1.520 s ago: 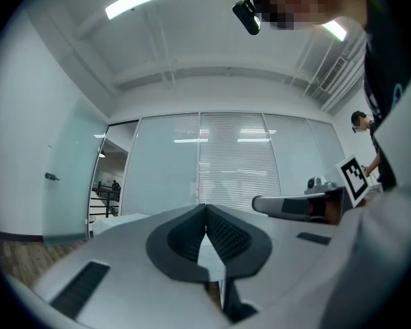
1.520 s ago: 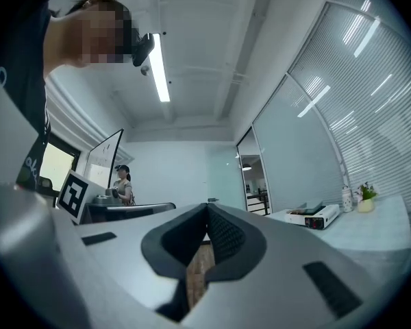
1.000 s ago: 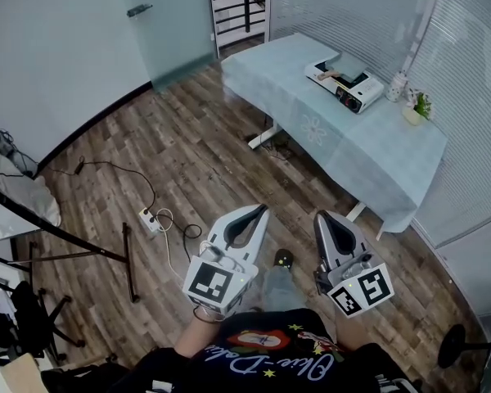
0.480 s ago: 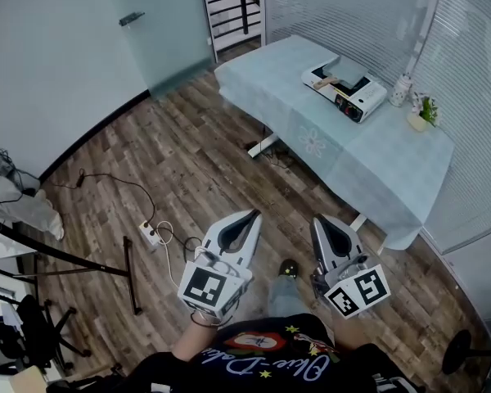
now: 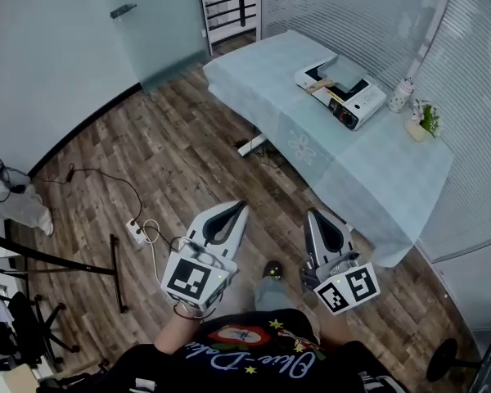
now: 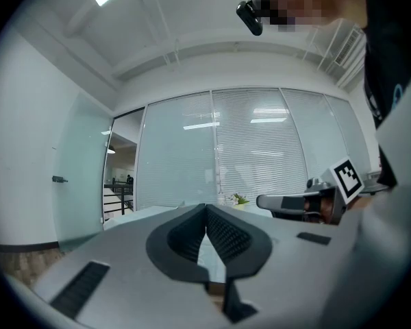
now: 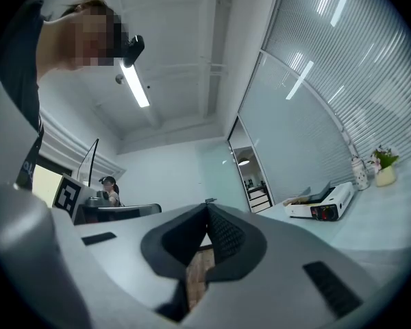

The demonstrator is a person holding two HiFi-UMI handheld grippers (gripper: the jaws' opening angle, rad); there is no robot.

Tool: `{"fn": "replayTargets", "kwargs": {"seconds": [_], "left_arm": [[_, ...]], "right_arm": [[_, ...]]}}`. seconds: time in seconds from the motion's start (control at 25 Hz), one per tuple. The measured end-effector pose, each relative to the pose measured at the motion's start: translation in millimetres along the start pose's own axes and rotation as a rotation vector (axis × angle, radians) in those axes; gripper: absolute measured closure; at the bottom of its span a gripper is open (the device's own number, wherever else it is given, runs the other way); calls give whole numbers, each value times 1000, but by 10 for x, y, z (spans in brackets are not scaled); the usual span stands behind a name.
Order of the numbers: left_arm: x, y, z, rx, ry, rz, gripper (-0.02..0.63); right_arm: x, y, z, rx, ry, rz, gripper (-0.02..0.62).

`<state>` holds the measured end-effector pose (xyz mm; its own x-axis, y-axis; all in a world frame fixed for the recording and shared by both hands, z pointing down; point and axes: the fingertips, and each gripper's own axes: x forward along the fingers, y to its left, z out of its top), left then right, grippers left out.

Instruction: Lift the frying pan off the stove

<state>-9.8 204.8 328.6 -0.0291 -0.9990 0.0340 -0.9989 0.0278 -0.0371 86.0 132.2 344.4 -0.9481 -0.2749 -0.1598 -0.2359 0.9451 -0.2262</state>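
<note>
A white portable stove [image 5: 344,95] stands on the far side of a table under a light-blue cloth [image 5: 311,142]. On the stove sits a grey frying pan [image 5: 343,72] with a tan handle pointing left. In the right gripper view the stove [image 7: 322,205] is small and far off at the right. Both grippers hang close to the person's body over the wooden floor, well short of the table. My left gripper [image 5: 240,205] [image 6: 206,206] is shut with nothing in it. My right gripper [image 5: 313,213] [image 7: 207,204] is shut and holds nothing either.
A white bottle [image 5: 400,95] and a small potted plant [image 5: 426,121] stand at the table's right end by the glass wall. On the floor at the left lie a power strip with cables [image 5: 137,230] and a black stand leg [image 5: 114,273]. Behind the table is a frosted glass door [image 5: 147,23].
The view has shifted so the table and stove sit slightly lower and nearer. Both grippers drifted a little left in the picture and stayed shut.
</note>
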Motion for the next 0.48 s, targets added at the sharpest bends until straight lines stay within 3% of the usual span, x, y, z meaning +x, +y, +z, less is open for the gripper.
{"fn": "replayTargets", "kwargs": {"seconds": [0.48], "left_arm": [[646,91,129,78,28,2,603]], "right_arm": [[136,-704,38,74,-38,-41,595]]}}
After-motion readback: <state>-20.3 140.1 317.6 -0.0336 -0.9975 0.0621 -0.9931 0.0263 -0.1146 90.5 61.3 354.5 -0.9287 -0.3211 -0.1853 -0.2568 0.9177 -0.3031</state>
